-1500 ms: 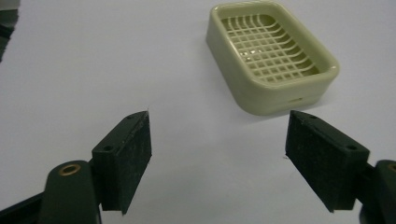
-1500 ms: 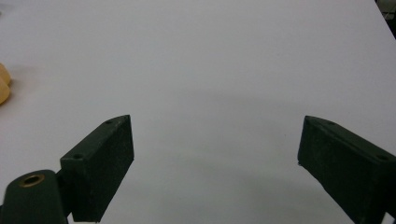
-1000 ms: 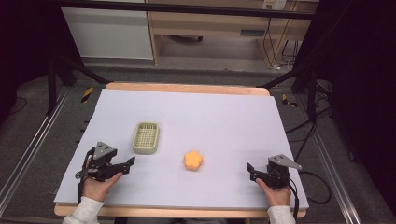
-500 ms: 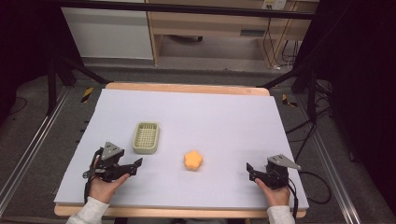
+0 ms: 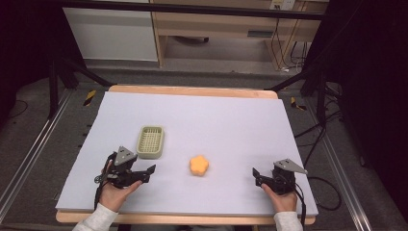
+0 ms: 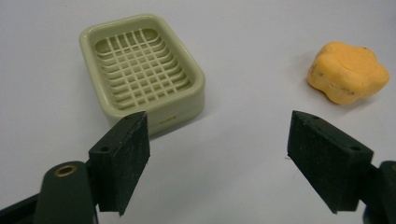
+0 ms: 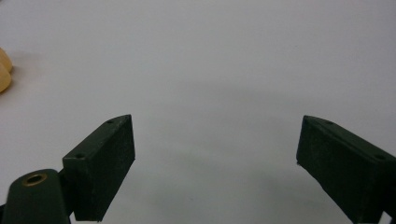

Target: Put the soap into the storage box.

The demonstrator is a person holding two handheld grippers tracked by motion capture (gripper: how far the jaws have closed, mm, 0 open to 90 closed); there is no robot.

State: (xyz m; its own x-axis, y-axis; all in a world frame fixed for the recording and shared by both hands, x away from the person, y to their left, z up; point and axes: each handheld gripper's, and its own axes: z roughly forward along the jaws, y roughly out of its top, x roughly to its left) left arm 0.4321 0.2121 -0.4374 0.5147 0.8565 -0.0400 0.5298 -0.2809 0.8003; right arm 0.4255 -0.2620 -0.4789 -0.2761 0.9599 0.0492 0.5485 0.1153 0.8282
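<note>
Lying lengthwise front-to-back — soap dish

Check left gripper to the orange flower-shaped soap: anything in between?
Nothing visible. The open left gripper has only bare white table surface before the orange flower-shaped soap; the pale green slotted soap dish sits off that line.

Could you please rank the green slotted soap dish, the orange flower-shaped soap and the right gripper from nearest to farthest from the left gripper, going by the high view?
From the left gripper:
1. Green slotted plastic soap dish, just ahead of it, slightly to its right.
2. Orange flower-shaped soap, to its right, near the table's middle.
3. Right gripper, far right, near the front edge.
</note>
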